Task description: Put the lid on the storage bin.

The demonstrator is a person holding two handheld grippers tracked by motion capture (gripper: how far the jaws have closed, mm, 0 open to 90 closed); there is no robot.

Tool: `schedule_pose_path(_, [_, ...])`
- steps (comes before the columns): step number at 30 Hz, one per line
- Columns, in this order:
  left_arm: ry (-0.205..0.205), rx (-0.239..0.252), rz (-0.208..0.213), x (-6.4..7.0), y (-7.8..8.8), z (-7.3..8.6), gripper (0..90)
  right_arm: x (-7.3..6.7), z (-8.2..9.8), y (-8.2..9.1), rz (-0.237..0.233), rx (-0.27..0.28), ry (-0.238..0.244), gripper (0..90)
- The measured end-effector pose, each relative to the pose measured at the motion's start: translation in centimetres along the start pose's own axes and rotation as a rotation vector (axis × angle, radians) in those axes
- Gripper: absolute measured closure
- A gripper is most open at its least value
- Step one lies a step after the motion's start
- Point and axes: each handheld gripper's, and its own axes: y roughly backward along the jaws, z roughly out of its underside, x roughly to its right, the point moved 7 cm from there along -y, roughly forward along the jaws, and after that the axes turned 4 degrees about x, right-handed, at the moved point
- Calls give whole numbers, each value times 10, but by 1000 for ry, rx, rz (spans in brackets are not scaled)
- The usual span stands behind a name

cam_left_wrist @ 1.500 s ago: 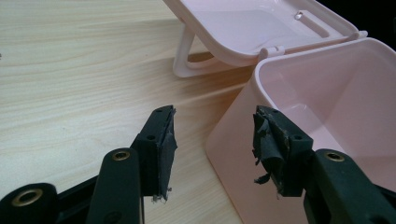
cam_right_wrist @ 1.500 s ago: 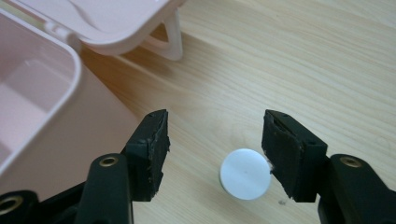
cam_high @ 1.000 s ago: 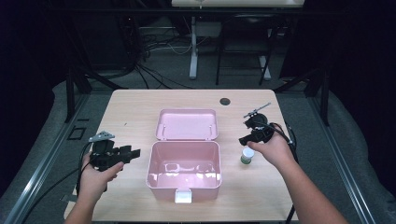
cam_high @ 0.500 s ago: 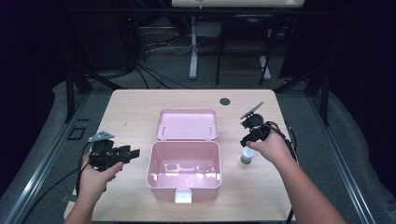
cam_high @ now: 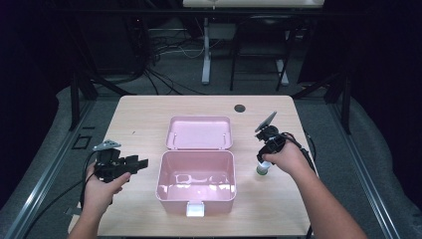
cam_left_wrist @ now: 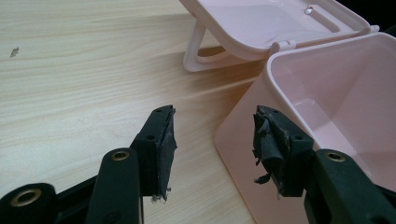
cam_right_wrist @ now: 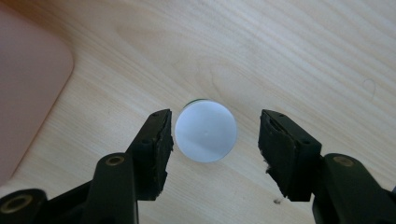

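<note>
A pink plastic box point(cam_high: 196, 155) stands open at the table's middle, its lid point(cam_high: 199, 132) lying back behind it. To its right stands a small bottle point(cam_high: 262, 170) with a white round cap point(cam_right_wrist: 205, 131). My right gripper point(cam_high: 263, 159) points straight down over it, open. Its jaws point(cam_right_wrist: 215, 126) have just been closing, with the cap between them. The left pad is almost at the cap's rim and a gap remains on the other side. Left of the box, my left gripper point(cam_high: 142, 163) is held level and open with nothing in it point(cam_left_wrist: 214, 126), facing the box's corner point(cam_left_wrist: 243, 126).
The inside of the box point(cam_left_wrist: 336, 93) looks bare. A dark round hole point(cam_high: 240, 108) sits in the wooden table point(cam_high: 144, 117) near its far edge. Cables and metal frame legs lie on the floor beyond the table.
My right hand has come down slightly over the bottle and shifted a little toward the box. The left hand and the box have not moved.
</note>
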Motion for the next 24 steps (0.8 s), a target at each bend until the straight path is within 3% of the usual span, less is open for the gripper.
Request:
schedule_pose_path(12, [5,-9,-4,-2,-2,2,486,3,6,-15,-14,-65,-19,457])
schedule_pose_path(24, [10,-6,-6,-4,0,1,486,-2,4,-24,-18,-79,-22,485])
